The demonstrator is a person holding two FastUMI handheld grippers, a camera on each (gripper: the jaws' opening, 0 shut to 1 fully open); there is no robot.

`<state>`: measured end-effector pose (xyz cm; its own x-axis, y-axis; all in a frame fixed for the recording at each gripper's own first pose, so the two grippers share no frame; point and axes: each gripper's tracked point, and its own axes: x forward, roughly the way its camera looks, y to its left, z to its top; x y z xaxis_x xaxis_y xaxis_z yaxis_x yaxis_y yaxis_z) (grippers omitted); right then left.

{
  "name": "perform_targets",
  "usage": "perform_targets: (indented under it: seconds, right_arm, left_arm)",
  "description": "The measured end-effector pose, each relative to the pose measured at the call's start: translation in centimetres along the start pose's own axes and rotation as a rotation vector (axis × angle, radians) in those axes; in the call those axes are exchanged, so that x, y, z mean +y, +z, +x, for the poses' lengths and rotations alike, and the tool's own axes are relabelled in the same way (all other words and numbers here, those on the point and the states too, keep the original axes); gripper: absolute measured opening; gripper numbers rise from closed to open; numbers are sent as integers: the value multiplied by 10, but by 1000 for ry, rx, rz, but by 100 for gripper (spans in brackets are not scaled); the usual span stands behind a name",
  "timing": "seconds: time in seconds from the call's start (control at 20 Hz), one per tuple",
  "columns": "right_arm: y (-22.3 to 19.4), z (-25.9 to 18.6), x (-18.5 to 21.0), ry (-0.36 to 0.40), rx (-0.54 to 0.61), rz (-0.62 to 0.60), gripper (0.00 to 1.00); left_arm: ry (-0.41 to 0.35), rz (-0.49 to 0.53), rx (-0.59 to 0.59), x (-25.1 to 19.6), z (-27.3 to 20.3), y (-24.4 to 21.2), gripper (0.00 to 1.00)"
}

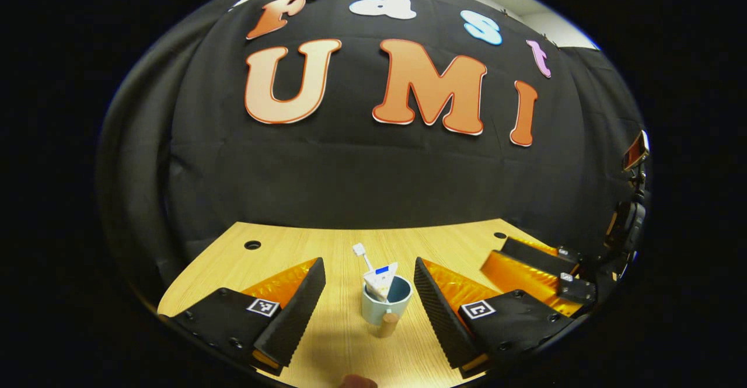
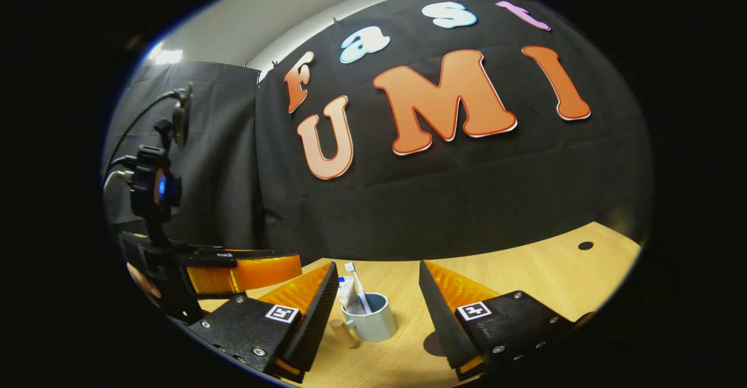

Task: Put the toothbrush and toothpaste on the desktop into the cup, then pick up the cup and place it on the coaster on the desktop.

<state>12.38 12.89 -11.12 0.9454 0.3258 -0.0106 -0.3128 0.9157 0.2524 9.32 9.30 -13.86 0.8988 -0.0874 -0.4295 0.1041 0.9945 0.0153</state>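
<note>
Left gripper (image 1: 369,294): jaws spread wide, empty, above the desktop (image 1: 280,254). Between its fingers stands the cup (image 1: 385,306), upright, holding toothbrush (image 1: 363,257) and toothpaste (image 1: 380,278). Right gripper (image 2: 378,303): likewise open, empty, cup just inside its left finger.

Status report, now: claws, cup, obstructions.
Left claw open, right claw open, both short of cup. Toothbrush and toothpaste in cup, upright on desk. Nothing blocking.
</note>
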Motion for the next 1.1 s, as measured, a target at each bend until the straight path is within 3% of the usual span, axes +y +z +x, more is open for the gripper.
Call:
perform_targets:
  seconds: [0.1, 0.35, 0.45, 0.6, 0.7, 0.75, 0.85, 1.1]
  right_arm:
    - [16, -21, -12, -10, -17, -24, 89]
    - [37, -67, -30, -30, -21, -107, 95]
    - [40, -85, -36, -38, -11, -146, 96]
    - [36, -111, -43, -34, 10, -175, 96]
    - [27, -124, -52, -39, 30, -172, 96]
    - [23, -129, -58, -47, 37, -171, 96]
    - [15, -138, -67, -60, 51, -160, 96]
    - [3, -152, -87, -70, 72, -127, 97]
  left_arm:
    - [1, 20, 92, -1, 6, -6, 93]
    - [1, 75, 286, -7, 21, -33, 100]
    - [-8, 94, 383, -9, 26, -50, 97]
    - [-14, 109, 521, -12, 36, -72, 100]
    - [-20, 111, 589, -15, 42, -82, 94]
    - [-25, 112, 625, -17, 45, -89, 100]
    - [-46, 113, 704, -25, 52, -113, 94]
    - [0, 157, 820, -27, 68, -125, 97]
